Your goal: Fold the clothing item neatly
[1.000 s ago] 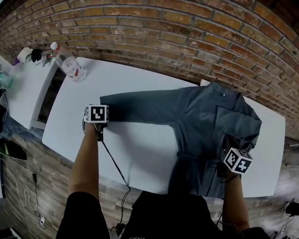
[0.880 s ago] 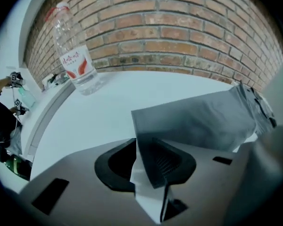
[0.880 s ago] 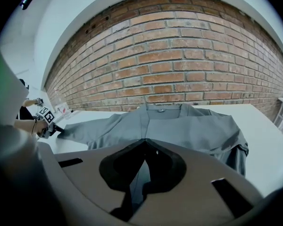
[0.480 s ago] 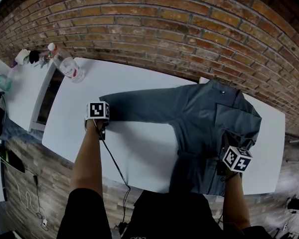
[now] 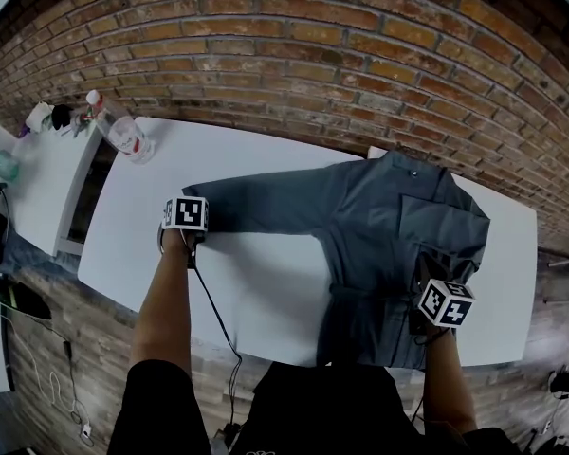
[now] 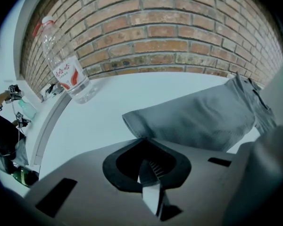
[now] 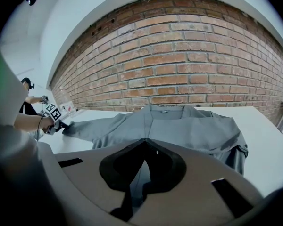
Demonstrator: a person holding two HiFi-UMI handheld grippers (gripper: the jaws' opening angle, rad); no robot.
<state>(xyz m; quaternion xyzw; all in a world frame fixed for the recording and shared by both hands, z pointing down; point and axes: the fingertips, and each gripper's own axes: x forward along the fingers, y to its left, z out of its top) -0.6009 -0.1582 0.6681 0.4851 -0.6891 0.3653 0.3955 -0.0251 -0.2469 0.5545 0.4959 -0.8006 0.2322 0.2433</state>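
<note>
Two hand-held grippers are at the garment. Right hand-held gripper (image 7: 140, 171) — jaws clamped on the near hem of the grey long-sleeved shirt (image 5: 389, 226), which is spread on the white surface (image 5: 256, 282). Left hand-held gripper (image 6: 148, 166): jaws have just been closing and are now pinched on the outstretched sleeve cuff (image 6: 134, 121). Beyond — clear plastic bottle (image 5: 123, 133), red brick wall (image 5: 313, 64).

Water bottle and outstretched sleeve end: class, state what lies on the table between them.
Nothing: only bare white table separates the bottle and the sleeve, shown in the head and left gripper views.
</note>
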